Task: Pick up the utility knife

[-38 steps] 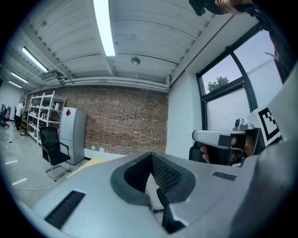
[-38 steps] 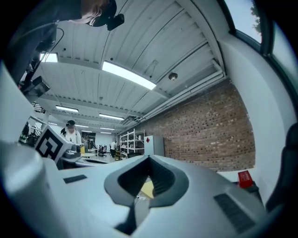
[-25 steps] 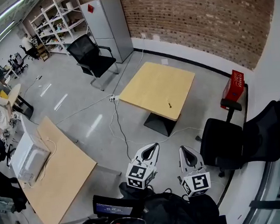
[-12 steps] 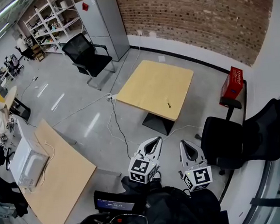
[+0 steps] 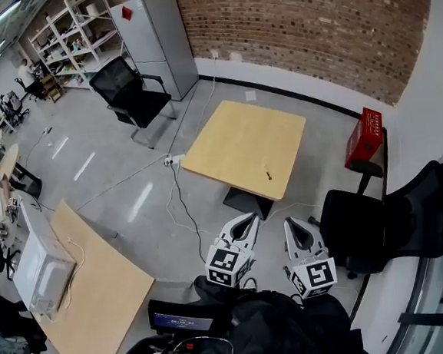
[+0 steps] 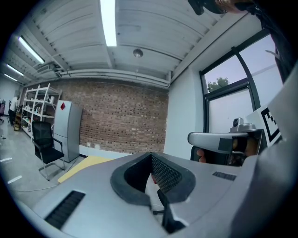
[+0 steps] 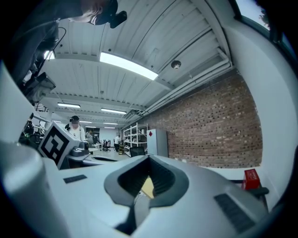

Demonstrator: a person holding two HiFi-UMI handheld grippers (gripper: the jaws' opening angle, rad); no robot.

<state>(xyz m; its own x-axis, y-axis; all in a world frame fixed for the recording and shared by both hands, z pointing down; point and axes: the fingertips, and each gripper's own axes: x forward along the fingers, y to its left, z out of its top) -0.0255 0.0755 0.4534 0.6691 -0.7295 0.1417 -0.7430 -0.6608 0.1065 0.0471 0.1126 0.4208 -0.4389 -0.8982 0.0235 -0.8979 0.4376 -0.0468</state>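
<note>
At the far left we see a long wooden desk with a white box on it. Farther back stand white shelves, a black office chair and a tall grey cabinet against the brick wall. A cable trails across the grey floor toward the square wooden table in the middle of the room.

The utility knife lies on that table, near its front right edge. It shows only as a small dark sliver, too small for us to make out more.

Low in the head view we hold the left gripper and, just beside it, the right gripper. Both point toward the table and are well apart from it. Each has its fingers closed tip to tip with nothing between them.

To the right sits a red box by the white wall, and nearer us a black chair.
</note>
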